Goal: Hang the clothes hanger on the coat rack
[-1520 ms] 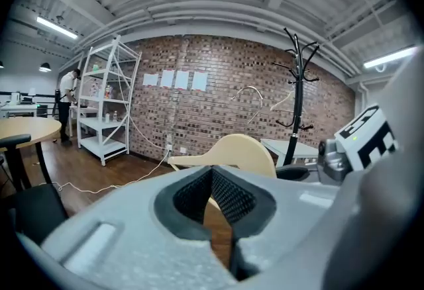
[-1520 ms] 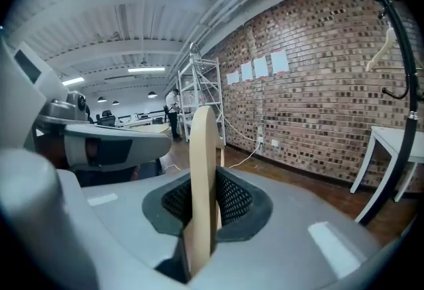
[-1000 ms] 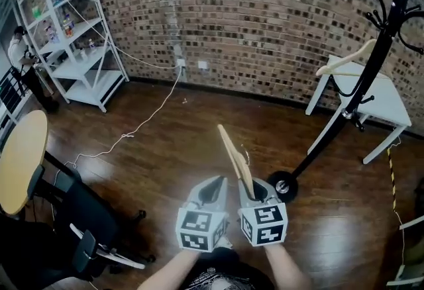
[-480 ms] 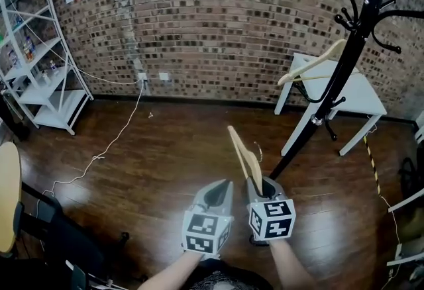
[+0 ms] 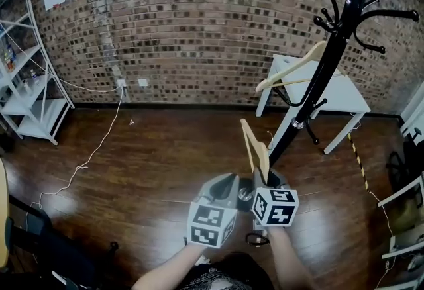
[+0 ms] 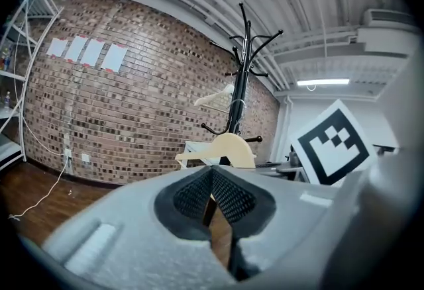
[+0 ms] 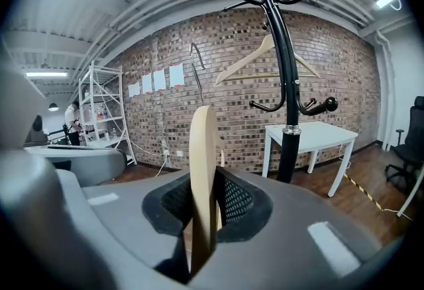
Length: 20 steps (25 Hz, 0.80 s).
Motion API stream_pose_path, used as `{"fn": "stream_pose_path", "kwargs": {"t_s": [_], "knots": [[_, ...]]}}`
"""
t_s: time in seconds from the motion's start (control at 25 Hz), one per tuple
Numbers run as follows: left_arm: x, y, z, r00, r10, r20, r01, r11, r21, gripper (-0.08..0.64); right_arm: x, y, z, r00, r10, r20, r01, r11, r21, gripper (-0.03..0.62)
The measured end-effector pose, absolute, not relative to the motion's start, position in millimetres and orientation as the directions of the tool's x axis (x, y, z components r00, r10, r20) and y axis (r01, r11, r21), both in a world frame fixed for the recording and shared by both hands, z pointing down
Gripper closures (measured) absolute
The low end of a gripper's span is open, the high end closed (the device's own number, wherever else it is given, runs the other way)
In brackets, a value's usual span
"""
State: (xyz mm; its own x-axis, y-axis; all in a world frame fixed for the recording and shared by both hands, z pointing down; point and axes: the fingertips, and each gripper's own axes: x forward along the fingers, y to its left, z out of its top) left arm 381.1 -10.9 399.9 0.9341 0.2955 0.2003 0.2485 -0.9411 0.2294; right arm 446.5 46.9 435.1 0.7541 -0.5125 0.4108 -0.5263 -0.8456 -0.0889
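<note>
My right gripper [image 5: 264, 179] is shut on a wooden clothes hanger [image 5: 254, 147], which stands edge-on and upright between its pads [image 7: 225, 199]. The hanger [image 7: 202, 149] rises from the jaws with its metal hook [image 7: 197, 63] above. Close beside it on the left, my left gripper [image 5: 224, 188] is shut with nothing in it [image 6: 212, 173]. The black coat rack [image 5: 319, 73] stands just ahead to the right, its pole [image 7: 281, 63] near. A second wooden hanger [image 5: 291, 69] hangs on one of its lower hooks.
A white table [image 5: 348, 93] stands behind the rack against the brick wall. The rack's round base [image 5: 246, 194] lies on the floor by my grippers. White shelving [image 5: 26, 83] and a floor cable [image 5: 86, 156] are at the left, a dark chair [image 5: 40, 242] at the bottom left.
Both grippers have travelled together with the hanger toward the coat rack, which now stands closer and more central. The shelving has slid off to the left. The grip is unchanged.
</note>
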Motion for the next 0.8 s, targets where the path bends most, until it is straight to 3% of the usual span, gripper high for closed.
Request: {"fn": "stream_pose_path", "kwargs": {"t_s": [0.8], "knots": [[532, 12, 407, 0.931, 0.296, 0.214, 0.249, -0.943, 0.218, 0.557, 622, 90, 457, 0.810, -0.408, 0.422, -0.357, -0.913, -0.197, 0.543]]}}
